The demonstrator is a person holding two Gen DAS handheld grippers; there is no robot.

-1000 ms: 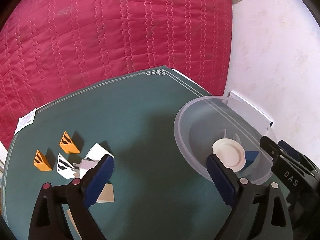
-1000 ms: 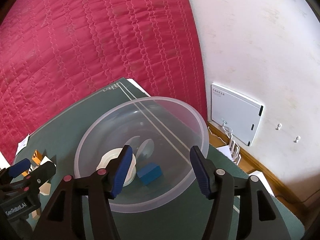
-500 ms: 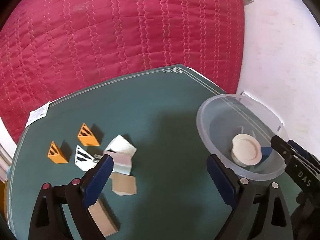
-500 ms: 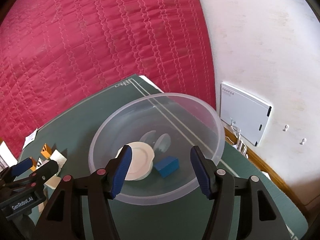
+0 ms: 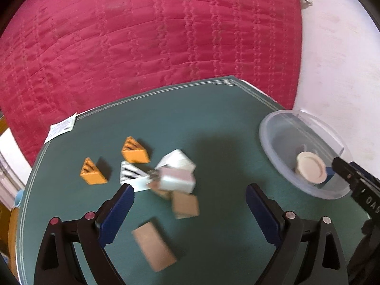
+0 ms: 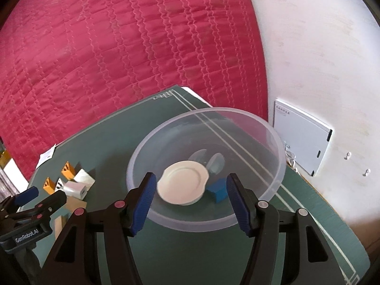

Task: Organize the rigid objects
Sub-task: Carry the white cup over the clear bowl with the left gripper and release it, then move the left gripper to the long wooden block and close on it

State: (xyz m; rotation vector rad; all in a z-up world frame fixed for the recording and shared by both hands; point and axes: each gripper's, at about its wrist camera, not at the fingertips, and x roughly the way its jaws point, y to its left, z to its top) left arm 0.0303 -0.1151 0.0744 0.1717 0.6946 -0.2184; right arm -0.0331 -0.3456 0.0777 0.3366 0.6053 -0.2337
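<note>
Several small rigid pieces are lying loose on the green surface (image 5: 225,123) at about ten o'clock from the clear bowl (image 6: 273,185): two orange wedges (image 5: 135,153), a striped white wedge (image 5: 129,174), a white block (image 5: 177,179) and two tan blocks (image 5: 185,204), some touching or overlapping. The bowl is sitting near the surface's right edge and is already holding a cream round lid (image 6: 182,182) and a blue block (image 6: 218,190), so the sorting looks partly done. Trouble is most likely in the cluster: the white block and the striped wedge are crowding each other, so fingers closing on one could be nudging a neighbour away or pinching two at once, and a wedge's sloped faces may be slipping out of flat pads. The left view is also blurring, which suggests a quick approach and a risk of misjudging the target. The bowl is light and close to the edge, so a bump from the right side could be sliding it off. The left hand-held gripper (image 5: 187,210) is hanging spread wide above the tan blocks, released and touching nothing. The right hand-held gripper (image 6: 191,196) is hovering at the bowl's near rim, at six o'clock from the lid, parted about halfway and carrying nothing.
</note>
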